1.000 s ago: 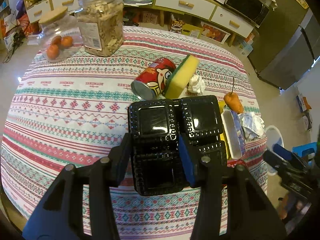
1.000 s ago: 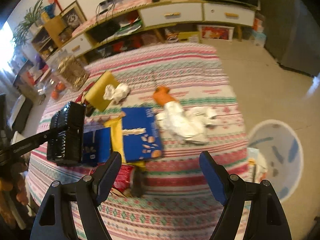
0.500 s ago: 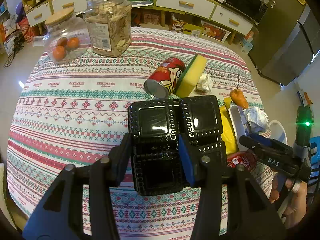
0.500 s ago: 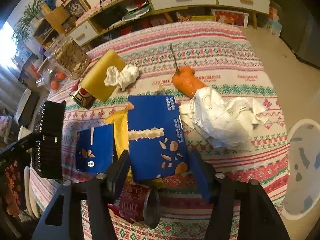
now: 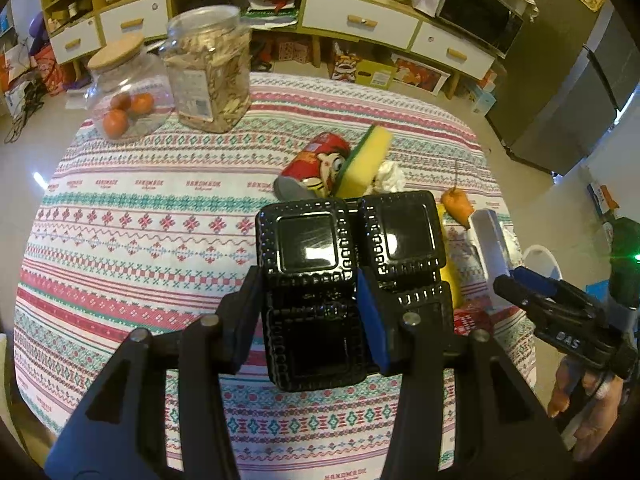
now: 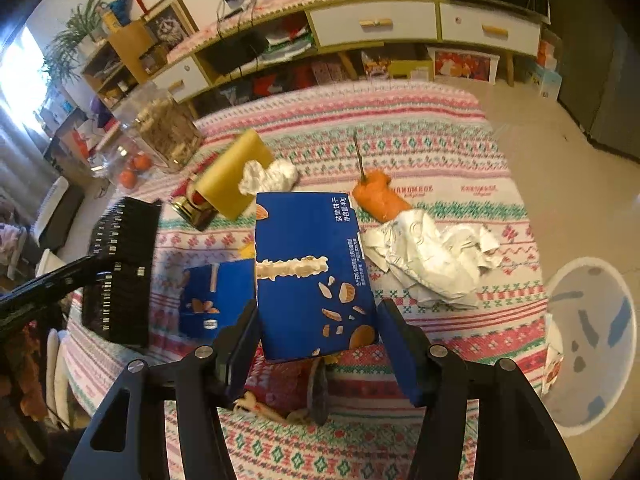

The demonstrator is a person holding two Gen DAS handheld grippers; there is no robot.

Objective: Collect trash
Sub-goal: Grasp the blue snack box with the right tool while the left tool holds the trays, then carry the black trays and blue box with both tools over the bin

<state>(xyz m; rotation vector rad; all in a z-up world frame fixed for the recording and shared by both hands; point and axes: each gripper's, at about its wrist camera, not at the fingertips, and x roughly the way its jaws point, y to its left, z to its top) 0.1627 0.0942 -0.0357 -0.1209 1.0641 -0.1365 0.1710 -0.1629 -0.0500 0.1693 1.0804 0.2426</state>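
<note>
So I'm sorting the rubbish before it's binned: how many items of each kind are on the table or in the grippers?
Blue snack boxes: 2
Red cans: 2
Crumpled white paper or tissue: 2
Black plastic tray: 1
Yellow sponge: 1
Carrot piece: 1
Total: 9

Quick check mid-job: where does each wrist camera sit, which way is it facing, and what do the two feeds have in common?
Left wrist: on the left gripper, facing across the table toward the cabinets; its fingers clamp the black tray; the right gripper and hand show at right.
Right wrist: on the right gripper, angled down at the table edge; its fingers straddle the blue box; whether they grip it is unclear.
Shared: tray, sponge, carrot, jars.
</note>
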